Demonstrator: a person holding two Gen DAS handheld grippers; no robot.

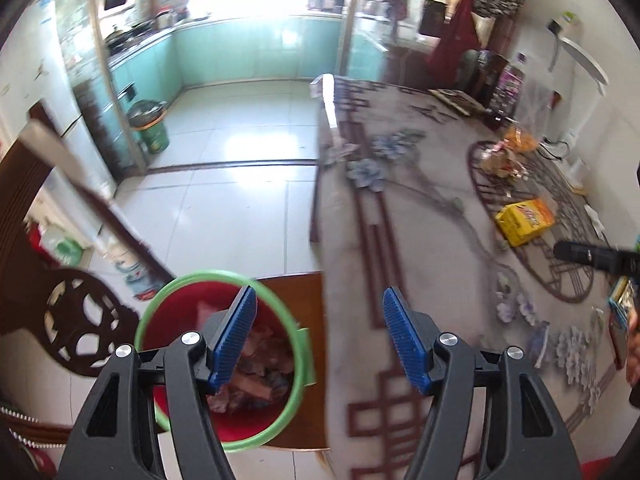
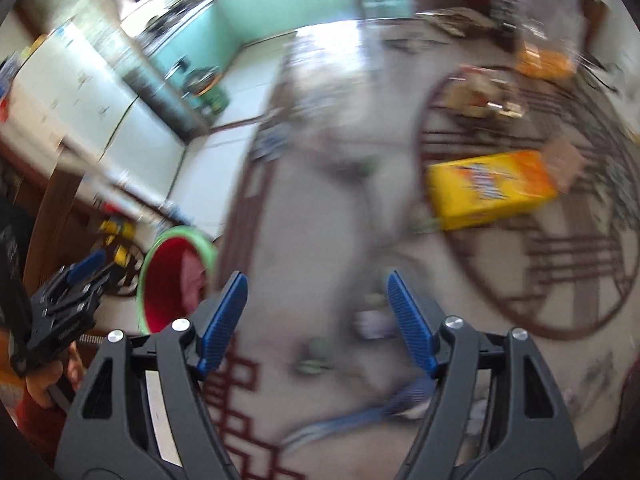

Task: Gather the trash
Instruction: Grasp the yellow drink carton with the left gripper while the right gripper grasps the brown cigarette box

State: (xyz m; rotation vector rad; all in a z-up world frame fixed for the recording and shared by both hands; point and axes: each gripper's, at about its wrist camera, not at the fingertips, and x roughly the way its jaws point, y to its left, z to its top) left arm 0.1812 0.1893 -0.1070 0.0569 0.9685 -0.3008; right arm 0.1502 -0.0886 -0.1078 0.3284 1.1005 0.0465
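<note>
My left gripper (image 1: pixel 322 338) is open with nothing between its blue pads, above the gap between a red bin and the table. The bin (image 1: pixel 188 312) has a green rim and stands on a brown wooden seat (image 1: pixel 298 292); scraps of trash lie inside it. In the blurred right wrist view, my right gripper (image 2: pixel 318 320) is open and empty over the patterned tablecloth (image 2: pixel 304 216). A blue-and-white wrapper (image 2: pixel 352 420) lies under it near the front edge. A yellow box (image 2: pixel 488 192) lies further back. The bin (image 2: pixel 168 280) and the left gripper (image 2: pixel 86 266) show at the left.
A pile of wrappers (image 1: pixel 500 160) and an orange bag (image 1: pixel 520 140) lie at the table's far right. A dark carved chair back (image 1: pixel 76 320) stands left of the bin. A green floor bin (image 1: pixel 152 128) stands by the kitchen doorway, beyond the tiled floor (image 1: pixel 240 200).
</note>
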